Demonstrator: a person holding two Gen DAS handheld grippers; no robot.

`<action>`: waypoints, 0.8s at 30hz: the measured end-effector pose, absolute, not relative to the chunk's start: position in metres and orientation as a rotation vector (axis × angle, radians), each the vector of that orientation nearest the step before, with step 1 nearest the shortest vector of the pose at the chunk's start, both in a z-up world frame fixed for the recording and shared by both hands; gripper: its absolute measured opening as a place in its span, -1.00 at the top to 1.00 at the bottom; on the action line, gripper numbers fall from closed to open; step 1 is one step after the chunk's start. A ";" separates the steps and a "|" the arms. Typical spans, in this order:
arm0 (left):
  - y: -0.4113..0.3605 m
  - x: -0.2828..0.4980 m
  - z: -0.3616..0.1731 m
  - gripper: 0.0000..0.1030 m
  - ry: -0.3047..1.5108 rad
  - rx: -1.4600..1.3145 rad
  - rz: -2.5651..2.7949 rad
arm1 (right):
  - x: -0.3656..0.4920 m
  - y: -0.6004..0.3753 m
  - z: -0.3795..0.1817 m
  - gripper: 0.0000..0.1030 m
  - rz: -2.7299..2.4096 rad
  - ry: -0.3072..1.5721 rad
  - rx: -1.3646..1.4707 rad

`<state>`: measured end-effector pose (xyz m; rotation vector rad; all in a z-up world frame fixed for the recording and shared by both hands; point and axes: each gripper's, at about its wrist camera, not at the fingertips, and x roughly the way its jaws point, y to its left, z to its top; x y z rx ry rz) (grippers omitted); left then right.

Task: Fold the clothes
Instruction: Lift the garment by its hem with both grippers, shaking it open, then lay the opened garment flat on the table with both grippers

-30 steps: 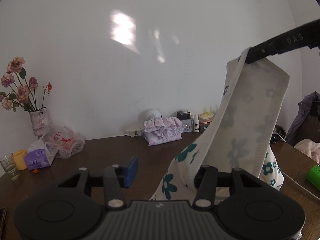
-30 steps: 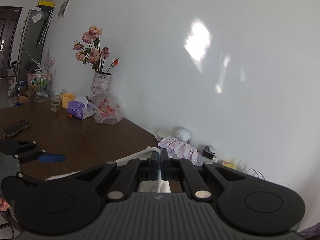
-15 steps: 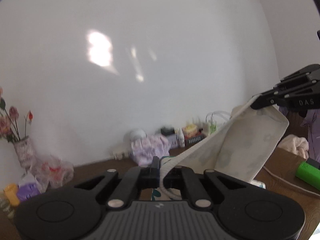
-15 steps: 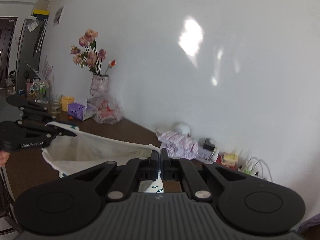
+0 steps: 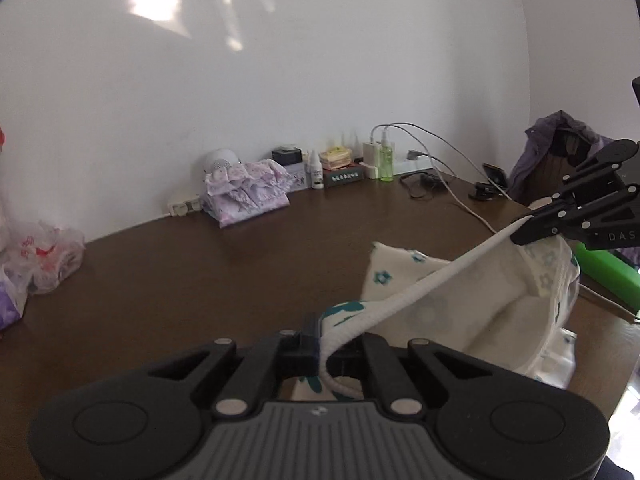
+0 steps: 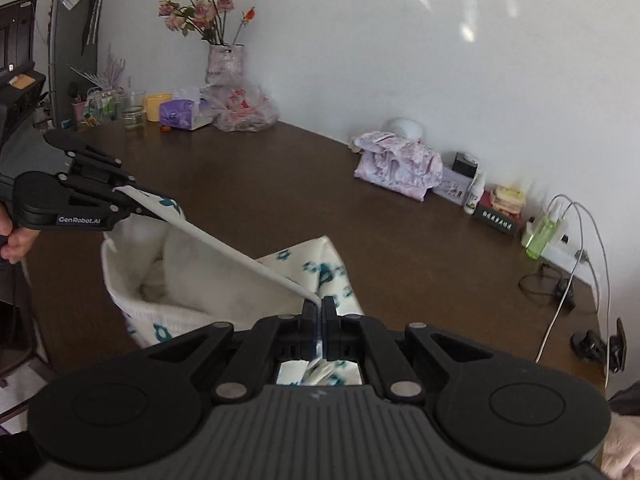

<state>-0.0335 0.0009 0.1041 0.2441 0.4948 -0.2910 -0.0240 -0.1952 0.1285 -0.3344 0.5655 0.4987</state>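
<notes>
Both tongs clamped on the ribbed hem of the garment (image 5: 472, 312), one at each end. Left tongs (image 5: 320, 350) had stood wide and empty a second before, blue pad showing; they were now pinched tight on the hem. Right tongs (image 6: 319, 322) stayed gripped on the other end throughout. The hem ran taut between the two, sloping from left tongs (image 6: 132, 200) down to right in the right wrist view. A second ago the cloth hung high from the right tongs (image 5: 532, 228), against the wall; now both tools sat lower and the white, teal-flowered body had come down onto the brown bench (image 6: 280, 200), bunched under the hem. Pink folded garment (image 5: 248, 190) by the wall unchanged. A hand (image 6: 14, 240) showed at the left tool's grip.
</notes>
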 end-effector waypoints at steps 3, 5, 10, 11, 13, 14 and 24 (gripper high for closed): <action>-0.003 0.016 0.173 0.97 0.334 0.283 -0.191 | 0.015 -0.179 0.171 0.98 0.398 0.366 -0.438; -0.002 0.024 0.240 0.97 0.180 0.296 -0.150 | 0.025 -0.176 0.228 0.98 0.332 0.189 -0.464; -0.012 -0.042 0.376 0.97 -0.199 0.359 -0.100 | -0.025 -0.178 0.366 0.99 0.213 -0.199 -0.497; -0.013 -0.059 0.392 0.97 -0.253 0.368 -0.095 | -0.040 -0.177 0.383 0.98 0.208 -0.243 -0.506; -0.016 -0.089 0.408 0.97 -0.330 0.390 -0.082 | -0.069 -0.178 0.406 0.98 0.201 -0.314 -0.524; -0.016 -0.101 0.409 0.97 -0.346 0.393 -0.085 | -0.081 -0.179 0.409 0.98 0.201 -0.332 -0.523; -0.005 -0.109 0.142 0.59 0.456 0.437 -0.335 | -0.069 -0.189 0.203 0.82 0.539 0.436 -0.548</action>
